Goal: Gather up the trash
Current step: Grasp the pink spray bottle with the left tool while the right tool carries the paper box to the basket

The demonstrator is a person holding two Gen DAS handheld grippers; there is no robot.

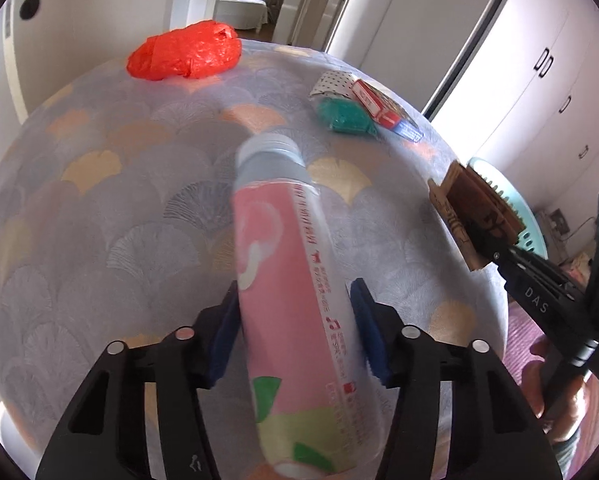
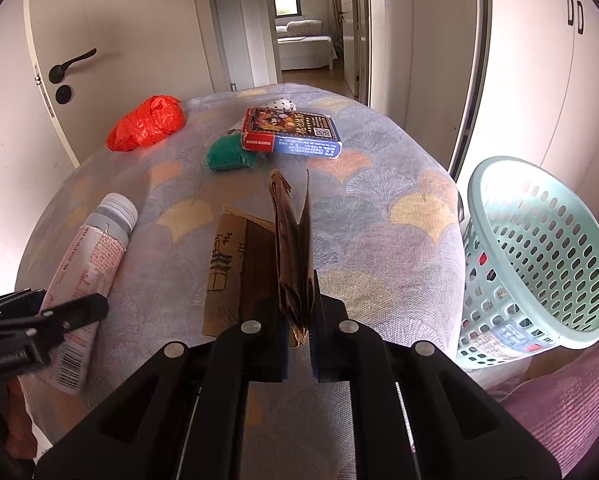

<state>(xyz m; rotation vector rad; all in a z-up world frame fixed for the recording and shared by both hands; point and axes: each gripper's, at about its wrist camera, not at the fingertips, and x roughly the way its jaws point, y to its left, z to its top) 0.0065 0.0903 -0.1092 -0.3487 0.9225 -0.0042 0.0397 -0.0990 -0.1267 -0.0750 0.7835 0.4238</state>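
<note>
Trash on the round cloth-covered table, two pieces already being handled. Brown folded carton is clamped upright between the fingers of the right gripper, its printed flap trailing down to the left, seemingly touching the cloth; from the left wrist view the same carton sits out at the table's right edge with the basket rim just behind it. Pink bottle with a grey cap lies on its side between the blue pads of the left gripper; left pad looks to touch it, right pad shows a thin gap, so cannot tell if it is gripped or only bracketed. Judged step: carry the carton to the pale green basket, which leans tilted against the table's right side, mouth facing toward the table. Do it well: lift enough that the flap clears the cloth, swing right, get fully over the mouth before opening, since the tilt could let a flat piece slide off the rim. Bottle is round and could roll, so squeeze at mid-body. Inside the basket some wrappers or packets show through the holes near the bottom, too small to identify. Left on the table: red plastic bag, green scrunched packet, card box resting partly over the packet, spotted item behind it.
</note>
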